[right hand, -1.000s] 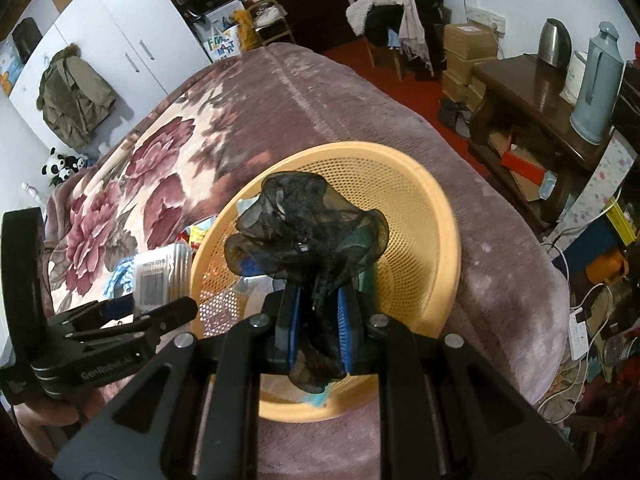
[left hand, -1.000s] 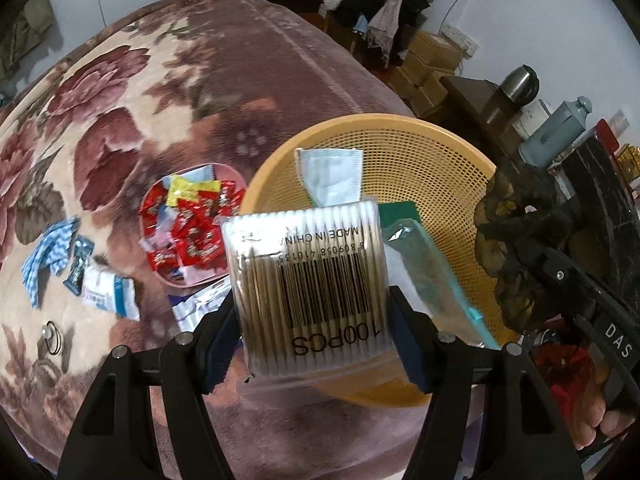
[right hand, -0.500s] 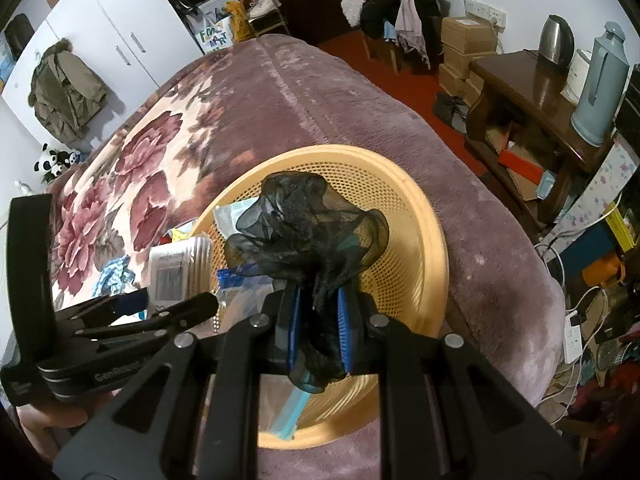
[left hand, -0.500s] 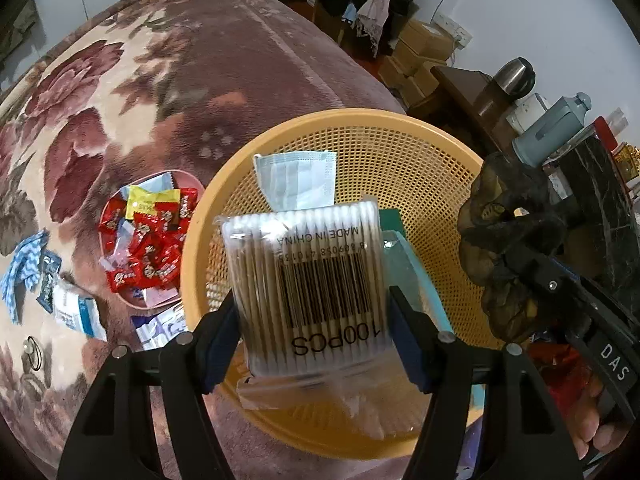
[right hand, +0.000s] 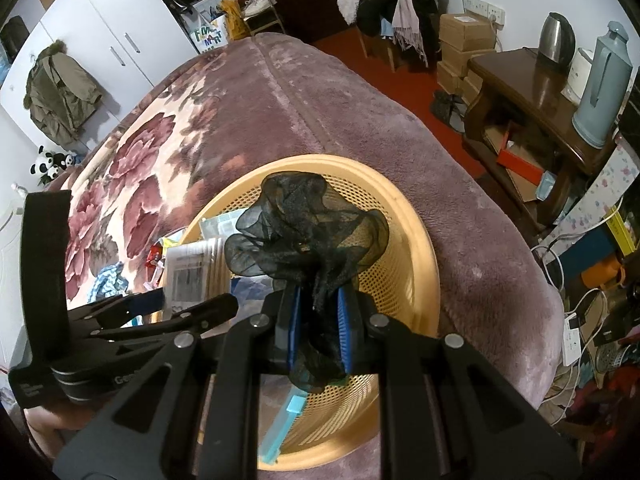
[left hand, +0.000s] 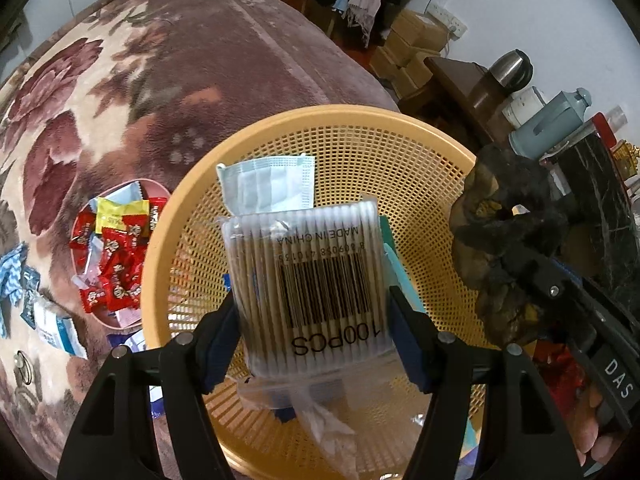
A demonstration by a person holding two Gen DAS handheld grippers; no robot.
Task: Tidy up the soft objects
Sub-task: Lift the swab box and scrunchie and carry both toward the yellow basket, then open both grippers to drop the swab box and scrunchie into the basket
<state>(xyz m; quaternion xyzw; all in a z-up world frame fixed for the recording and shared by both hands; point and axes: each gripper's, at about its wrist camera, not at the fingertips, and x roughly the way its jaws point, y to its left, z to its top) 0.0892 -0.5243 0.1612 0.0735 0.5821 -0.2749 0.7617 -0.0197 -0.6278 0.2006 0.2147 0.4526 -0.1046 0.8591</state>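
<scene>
Both loads hang over the yellow basket [left hand: 424, 148], left gripper [left hand: 310, 312] clamping the cotton swab pack [left hand: 308, 280], right gripper [right hand: 318, 332] pinching the black scrunchie [right hand: 308, 228], so release comes next.

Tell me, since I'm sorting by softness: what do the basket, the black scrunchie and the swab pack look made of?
The basket looks like rigid matte orange plastic, moulded as a grid of small holes. The black scrunchie in the right hand-held gripper looks like sheer gathered mesh fabric; the basket shows through it. The swab pack in the left hand-held gripper looks like glossy clear film over wooden-looking sticks with white, probably cotton, tips.
</scene>
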